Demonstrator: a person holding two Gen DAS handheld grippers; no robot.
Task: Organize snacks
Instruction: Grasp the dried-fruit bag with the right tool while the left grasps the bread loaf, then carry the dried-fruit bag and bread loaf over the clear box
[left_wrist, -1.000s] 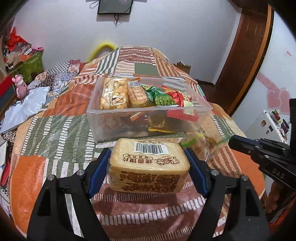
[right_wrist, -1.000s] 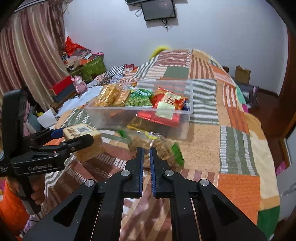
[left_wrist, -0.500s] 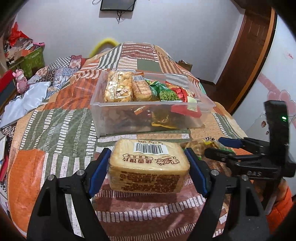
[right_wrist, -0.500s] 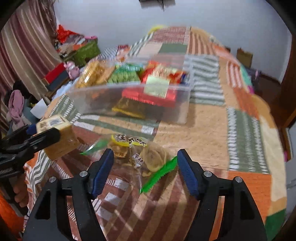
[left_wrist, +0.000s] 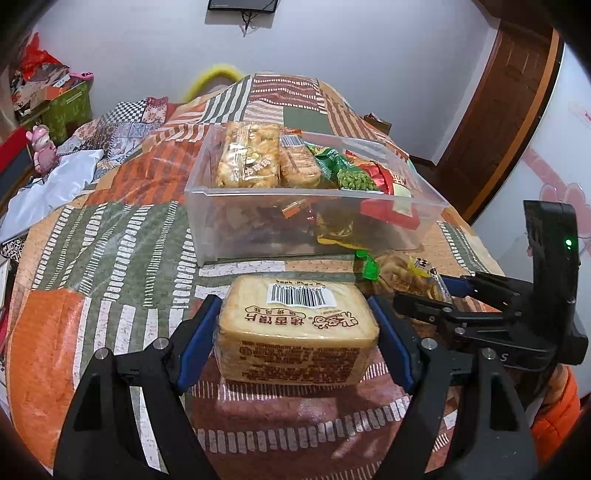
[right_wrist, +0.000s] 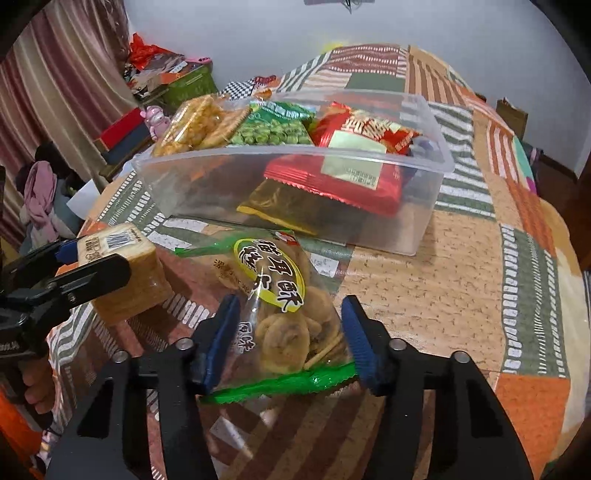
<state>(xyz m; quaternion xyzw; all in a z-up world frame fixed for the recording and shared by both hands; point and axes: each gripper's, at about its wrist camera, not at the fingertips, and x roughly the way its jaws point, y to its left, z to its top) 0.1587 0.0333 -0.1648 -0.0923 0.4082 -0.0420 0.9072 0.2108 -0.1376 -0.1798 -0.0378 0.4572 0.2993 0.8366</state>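
Since a moment ago the right gripper (right_wrist: 288, 339) has spread wide and dropped astride the clear cookie bag (right_wrist: 280, 306) lying on the patchwork quilt (right_wrist: 461, 280), not yet pinching it. One clear bin (left_wrist: 295, 229) already holds about five packets. The left gripper (left_wrist: 297, 334) clamps one toast-slice pack (left_wrist: 295, 328). Two snacks remain outside.

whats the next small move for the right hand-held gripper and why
Probably close the right hand-held gripper on the cookie bag. Its fingers already straddle the bag with gaps on both sides, so it is not gripped yet. The clear bin lies just beyond, and the left hand-held gripper already holds the bread pack.
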